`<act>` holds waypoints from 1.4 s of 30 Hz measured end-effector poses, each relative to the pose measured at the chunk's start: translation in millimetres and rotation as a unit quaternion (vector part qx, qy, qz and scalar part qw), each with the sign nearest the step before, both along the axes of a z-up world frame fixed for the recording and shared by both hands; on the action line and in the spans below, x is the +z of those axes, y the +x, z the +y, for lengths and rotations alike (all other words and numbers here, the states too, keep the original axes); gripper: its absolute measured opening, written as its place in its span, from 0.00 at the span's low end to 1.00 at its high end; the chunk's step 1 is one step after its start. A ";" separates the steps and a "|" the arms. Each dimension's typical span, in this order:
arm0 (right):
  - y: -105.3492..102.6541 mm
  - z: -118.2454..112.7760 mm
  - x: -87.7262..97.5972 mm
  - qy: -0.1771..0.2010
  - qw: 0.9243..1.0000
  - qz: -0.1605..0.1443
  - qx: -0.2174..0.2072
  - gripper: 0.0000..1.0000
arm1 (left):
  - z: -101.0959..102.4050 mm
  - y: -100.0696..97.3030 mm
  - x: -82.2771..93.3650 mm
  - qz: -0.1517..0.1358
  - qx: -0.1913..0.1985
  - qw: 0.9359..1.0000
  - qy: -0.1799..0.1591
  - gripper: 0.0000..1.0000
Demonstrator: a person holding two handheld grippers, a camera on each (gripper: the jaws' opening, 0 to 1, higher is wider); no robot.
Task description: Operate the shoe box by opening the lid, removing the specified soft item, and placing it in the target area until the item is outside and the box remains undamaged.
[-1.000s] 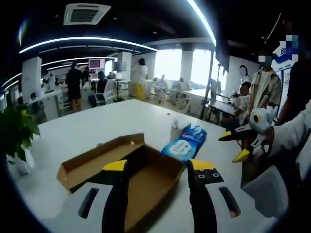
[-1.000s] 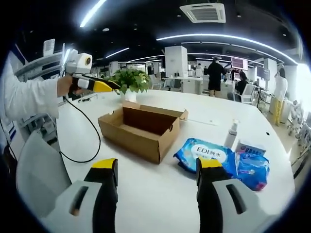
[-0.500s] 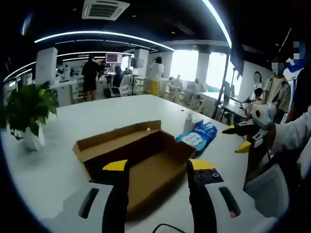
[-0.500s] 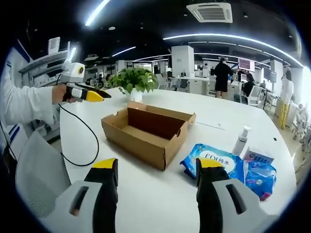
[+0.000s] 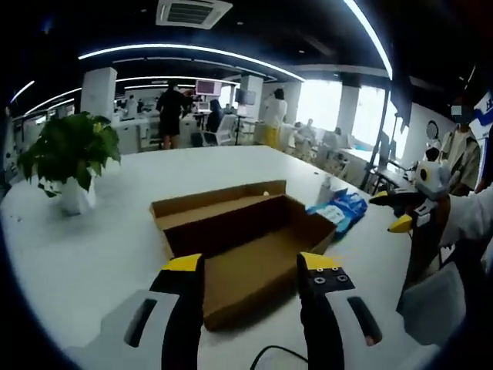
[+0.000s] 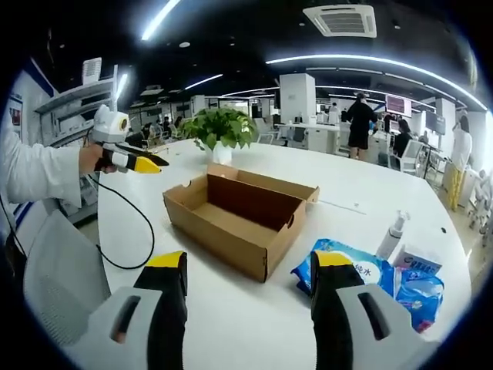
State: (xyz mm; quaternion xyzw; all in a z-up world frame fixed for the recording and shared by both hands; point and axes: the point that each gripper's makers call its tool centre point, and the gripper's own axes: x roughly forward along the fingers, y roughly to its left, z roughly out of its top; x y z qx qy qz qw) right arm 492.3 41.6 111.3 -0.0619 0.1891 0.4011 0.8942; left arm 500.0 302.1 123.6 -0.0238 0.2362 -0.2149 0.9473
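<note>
1. Left gripper (image 5: pixel 250 266) hovers with fingers spread wide, gripping nothing.
2. Open shoe box (image 5: pixel 245 235) sits just beyond its fingertips on the table (image 5: pixel 92 254).
3. Right gripper (image 6: pixel 250 266) spread wide too, box ahead; blue soft pack (image 6: pixel 350 266) by its right finger.

The open cardboard box (image 6: pixel 239 220) offers free entry from above; blue packets (image 6: pixel 375 274) and a spray bottle (image 6: pixel 391 235) crowd one side.
</note>
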 end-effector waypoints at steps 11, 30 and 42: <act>4.3 5.1 -1.8 -0.001 1.000 0.003 0.007 0.61 | 33.7 14.2 -37.7 0.088 0.089 0.992 0.000 0.30; 10.3 5.8 -4.5 0.002 1.000 0.007 0.006 0.60 | 43.3 23.4 -75.5 0.219 0.116 0.969 0.014 0.23; 10.8 5.9 -6.6 0.006 1.000 0.008 0.005 0.59 | 48.8 21.5 -91.0 0.278 0.122 0.952 0.029 0.11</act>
